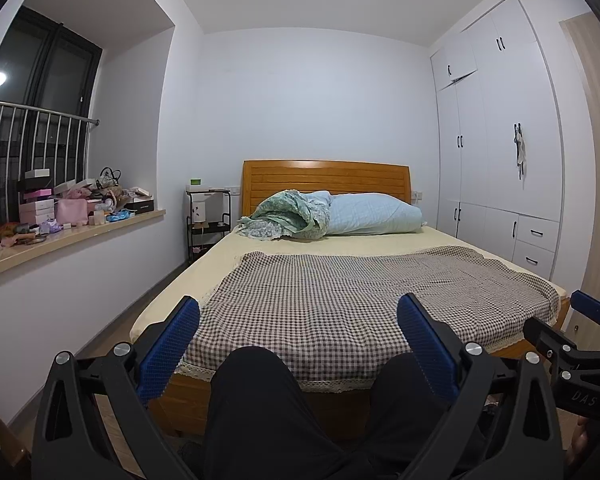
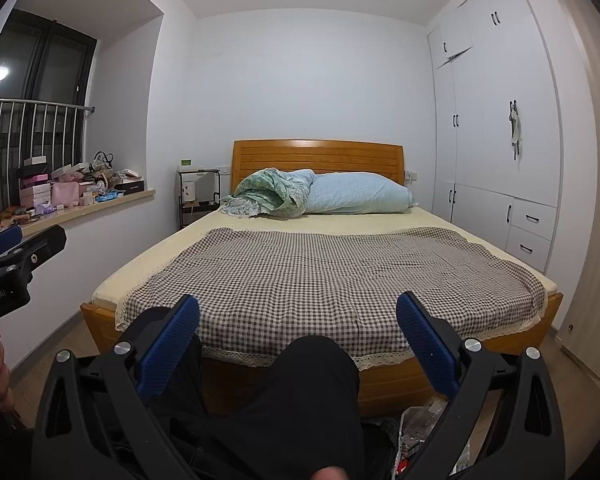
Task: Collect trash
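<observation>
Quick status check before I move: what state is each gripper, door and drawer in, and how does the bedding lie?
left gripper: jaws wide open, empty
right gripper: jaws wide open, empty
upper cabinet door: ajar, hanging crooked
drawers: shut
checked blanket: spread flat over the bed's foot
green quilt: bundled at the headboard
windowsill: cluttered with boxes

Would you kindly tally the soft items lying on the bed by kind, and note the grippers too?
Checkered blanket: 1
Green floral quilt, bundled: 1
Pale blue pillow: 1
Left gripper, open: 1
Right gripper, open: 1
Total: 5
</observation>
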Motion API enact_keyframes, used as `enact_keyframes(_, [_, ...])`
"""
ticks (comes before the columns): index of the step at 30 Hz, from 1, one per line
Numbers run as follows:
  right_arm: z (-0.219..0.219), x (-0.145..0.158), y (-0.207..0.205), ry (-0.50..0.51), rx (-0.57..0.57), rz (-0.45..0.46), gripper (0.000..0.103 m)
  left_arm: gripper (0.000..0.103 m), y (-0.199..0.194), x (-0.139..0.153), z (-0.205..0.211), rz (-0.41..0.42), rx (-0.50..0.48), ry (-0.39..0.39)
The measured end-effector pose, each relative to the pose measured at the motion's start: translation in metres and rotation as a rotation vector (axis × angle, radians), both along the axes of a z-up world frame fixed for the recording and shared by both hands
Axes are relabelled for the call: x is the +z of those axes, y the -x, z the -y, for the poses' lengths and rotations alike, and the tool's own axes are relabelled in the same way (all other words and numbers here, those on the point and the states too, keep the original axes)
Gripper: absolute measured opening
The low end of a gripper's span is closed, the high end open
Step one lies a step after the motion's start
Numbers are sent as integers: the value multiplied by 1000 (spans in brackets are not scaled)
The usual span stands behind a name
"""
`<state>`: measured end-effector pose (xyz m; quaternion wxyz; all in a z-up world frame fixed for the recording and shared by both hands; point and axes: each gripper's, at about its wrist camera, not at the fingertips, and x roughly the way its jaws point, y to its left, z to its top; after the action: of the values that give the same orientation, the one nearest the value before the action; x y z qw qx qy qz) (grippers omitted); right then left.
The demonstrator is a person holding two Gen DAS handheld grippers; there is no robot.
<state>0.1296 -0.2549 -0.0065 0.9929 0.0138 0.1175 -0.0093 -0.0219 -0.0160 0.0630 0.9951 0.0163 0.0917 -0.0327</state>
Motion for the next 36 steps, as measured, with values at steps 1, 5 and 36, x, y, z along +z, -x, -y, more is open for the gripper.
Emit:
enact_keyframes(1, [1, 0, 0, -1, 2, 2, 95, 96, 0, 0, 0, 0, 0, 0])
enact_keyframes(5, [3, 2, 1, -1, 0, 4, 95, 96, 0, 0, 0, 0, 1, 0])
enact_keyframes(36, [6, 0, 1, -6, -22, -15, 95, 96, -7, -3, -4, -24, 7, 22])
